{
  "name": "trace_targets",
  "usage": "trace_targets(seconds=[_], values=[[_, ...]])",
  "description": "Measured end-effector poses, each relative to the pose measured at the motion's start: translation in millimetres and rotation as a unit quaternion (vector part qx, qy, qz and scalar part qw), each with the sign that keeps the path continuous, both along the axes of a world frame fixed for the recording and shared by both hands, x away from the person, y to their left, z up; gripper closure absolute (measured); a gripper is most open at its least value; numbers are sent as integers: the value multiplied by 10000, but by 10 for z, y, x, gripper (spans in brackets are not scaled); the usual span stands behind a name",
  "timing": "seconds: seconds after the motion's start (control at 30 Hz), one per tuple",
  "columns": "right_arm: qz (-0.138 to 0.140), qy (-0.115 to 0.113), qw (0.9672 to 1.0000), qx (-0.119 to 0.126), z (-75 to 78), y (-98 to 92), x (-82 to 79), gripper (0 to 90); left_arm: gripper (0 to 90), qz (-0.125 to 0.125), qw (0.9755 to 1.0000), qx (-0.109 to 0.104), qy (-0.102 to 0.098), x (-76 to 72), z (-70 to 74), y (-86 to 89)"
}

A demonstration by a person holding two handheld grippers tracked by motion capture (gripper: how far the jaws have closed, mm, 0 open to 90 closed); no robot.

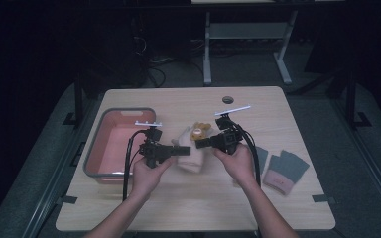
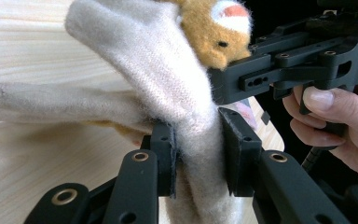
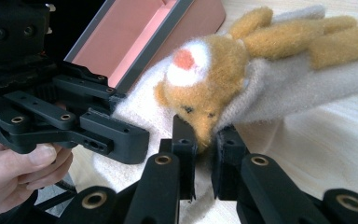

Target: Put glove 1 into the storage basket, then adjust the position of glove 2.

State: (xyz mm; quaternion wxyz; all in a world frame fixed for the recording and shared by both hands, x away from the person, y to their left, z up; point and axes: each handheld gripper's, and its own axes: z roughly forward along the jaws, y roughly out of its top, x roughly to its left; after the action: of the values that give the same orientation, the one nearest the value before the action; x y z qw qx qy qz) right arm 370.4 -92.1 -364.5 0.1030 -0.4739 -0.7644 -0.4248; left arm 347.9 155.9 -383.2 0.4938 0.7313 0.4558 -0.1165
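A cream woolly glove point(image 1: 191, 157) with an orange plush animal head point(image 1: 200, 131) hangs just above the middle of the table, held from both sides. My left gripper point(image 1: 181, 150) comes in from the left and is shut on the glove's cream fabric point(image 2: 158, 70), which is bunched between its jaws point(image 2: 196, 140). My right gripper point(image 1: 199, 144) reaches in from the right. In the right gripper view it point(image 3: 206, 135) is shut on the glove at the underside of the plush head point(image 3: 205, 74). The two gripper tips are close together.
A pink basin point(image 1: 97, 148) with a grey rim stands at the table's left, right behind the left gripper. Grey gloves with pink cuffs point(image 1: 284, 171) lie at the right. A round cable hole point(image 1: 227, 99) is near the far edge.
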Motion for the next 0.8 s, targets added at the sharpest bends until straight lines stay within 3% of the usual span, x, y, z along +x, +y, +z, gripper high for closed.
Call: trace_targets(seconds=[0.17,0.8], values=[[2,-22,10000,67,4,1,18,815,688,-12,10000,11,-5,17,39,16],[119,-174,9998,-42,247,188,122,815,689,99,9999,-101,-59,89,252,207]])
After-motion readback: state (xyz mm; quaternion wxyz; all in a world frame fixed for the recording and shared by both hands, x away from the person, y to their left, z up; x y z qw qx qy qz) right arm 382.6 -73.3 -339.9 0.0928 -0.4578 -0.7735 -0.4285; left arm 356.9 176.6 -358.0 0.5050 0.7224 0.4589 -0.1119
